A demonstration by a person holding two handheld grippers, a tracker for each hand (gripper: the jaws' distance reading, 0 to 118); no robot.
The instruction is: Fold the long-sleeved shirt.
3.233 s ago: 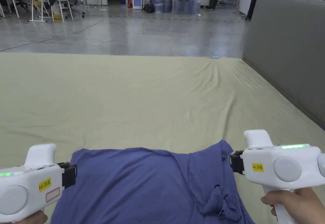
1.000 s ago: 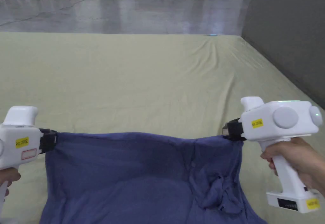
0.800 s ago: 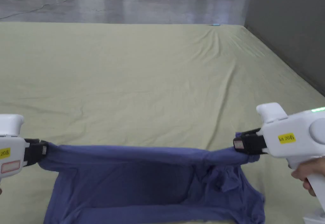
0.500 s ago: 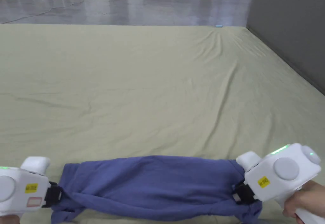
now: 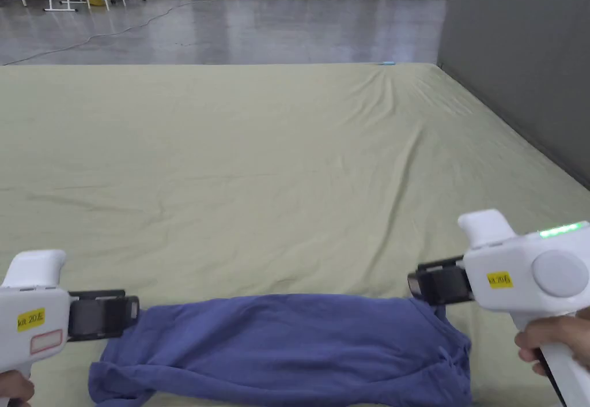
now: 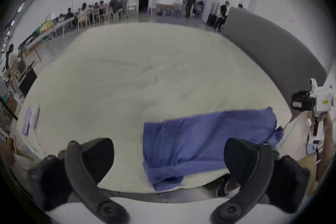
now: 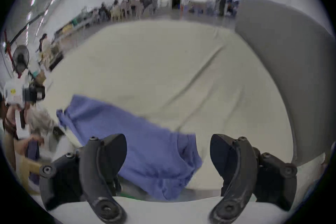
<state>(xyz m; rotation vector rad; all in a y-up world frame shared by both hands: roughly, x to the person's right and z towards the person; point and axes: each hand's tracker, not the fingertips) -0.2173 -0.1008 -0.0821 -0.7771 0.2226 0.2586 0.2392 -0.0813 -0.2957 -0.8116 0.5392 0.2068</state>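
Jaws: left gripper (image 5: 133, 315) and right gripper (image 5: 412, 285) both apart, empty.
Risk: shirt (image 5: 288, 349) unfolding; near-left corner bunched loosely.

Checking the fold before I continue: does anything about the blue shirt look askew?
Yes. The blue shirt lies as an uneven band: its right end bunches with a flap poking out, and its left corner is rumpled.

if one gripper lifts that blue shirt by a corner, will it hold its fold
Probably not. The blue shirt looks thin and floppy, lying in soft creases on the bed sheet, so it would likely sag and unfold. It seems light, and should drag rather than slide neatly if pushed.
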